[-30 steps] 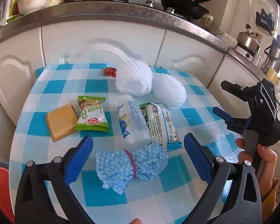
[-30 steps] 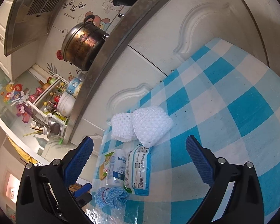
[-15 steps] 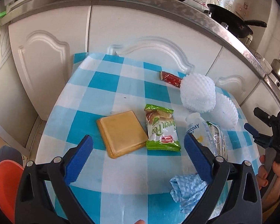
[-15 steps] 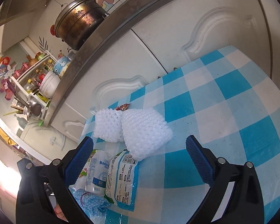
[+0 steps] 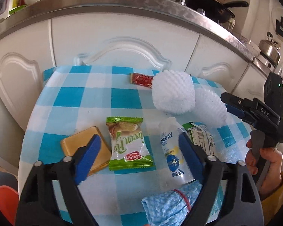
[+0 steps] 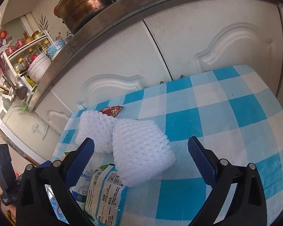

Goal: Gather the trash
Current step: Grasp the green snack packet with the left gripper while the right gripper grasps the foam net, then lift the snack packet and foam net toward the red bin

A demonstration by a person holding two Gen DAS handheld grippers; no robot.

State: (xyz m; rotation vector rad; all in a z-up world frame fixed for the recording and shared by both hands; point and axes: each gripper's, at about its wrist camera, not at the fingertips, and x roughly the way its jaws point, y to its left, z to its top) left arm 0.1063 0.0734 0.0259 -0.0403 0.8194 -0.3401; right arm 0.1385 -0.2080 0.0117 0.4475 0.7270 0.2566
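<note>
Trash lies on the blue-checked table (image 5: 96, 101): a green snack packet (image 5: 129, 145), a tan flat square (image 5: 84, 149), a small white bottle (image 5: 172, 150), a white-and-blue pouch (image 5: 201, 141), two white foam nets (image 5: 173, 92) (image 5: 211, 107), a red wrapper (image 5: 141, 79) and a blue cloth bundle (image 5: 171, 205). My left gripper (image 5: 139, 154) is open, straddling the green packet just above it. My right gripper (image 6: 141, 162) is open and empty above the nearer foam net (image 6: 141, 148); it also shows in the left wrist view (image 5: 233, 103).
White kitchen cabinets (image 5: 122, 37) stand right behind the table under a steel counter (image 5: 103, 7) with a pot (image 6: 84, 1) and a wok (image 5: 209, 5). An orange object (image 5: 5, 201) sits low at the table's left. The table's right part (image 6: 235, 116) is bare cloth.
My left gripper swung left off the cloth bundle, then came back and moved in low over the green packet. My right gripper levelled out and moved closer to the foam nets.
</note>
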